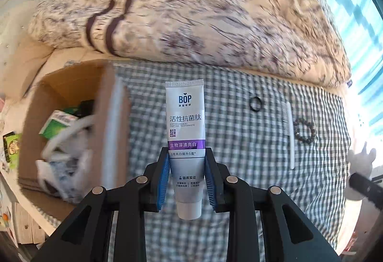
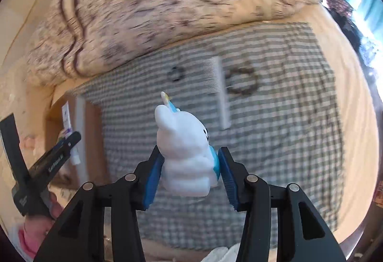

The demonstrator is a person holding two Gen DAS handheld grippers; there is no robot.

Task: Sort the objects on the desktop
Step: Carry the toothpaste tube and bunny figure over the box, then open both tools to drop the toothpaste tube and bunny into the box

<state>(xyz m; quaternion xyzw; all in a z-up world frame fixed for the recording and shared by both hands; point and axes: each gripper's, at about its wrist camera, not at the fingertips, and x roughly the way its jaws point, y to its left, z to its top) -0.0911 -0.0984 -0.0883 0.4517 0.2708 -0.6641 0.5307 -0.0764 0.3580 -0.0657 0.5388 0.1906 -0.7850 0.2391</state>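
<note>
Left hand-held gripper (image 1: pixel 186 178) clamps a toothpaste tube (image 1: pixel 186 132), cap toward the camera, with the cardboard box (image 1: pixel 71 128) to its left. Right hand-held gripper (image 2: pixel 190 173) squeezes a white bunny toy (image 2: pixel 184 152); comb (image 2: pixel 219 89) lies ahead on the checked cloth (image 2: pixel 275 142).

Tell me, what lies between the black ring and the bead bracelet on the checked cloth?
A white comb lies between the black ring and the bead bracelet, apart from both. The left wrist view shows it sharply.

the toothpaste tube (image 1: pixel 185 132) is smooth, satiny plastic; the rabbit figure (image 2: pixel 185 154) matt white, likely plastic. ribbed blue rubbery pads (image 1: pixel 164 180) line matt black plastic fingers. the checked cloth (image 1: pixel 239 118) is woven fabric, the box (image 1: pixel 107 118) raw brown cardboard, the blanket (image 1: pixel 191 10) fuzzy.
</note>
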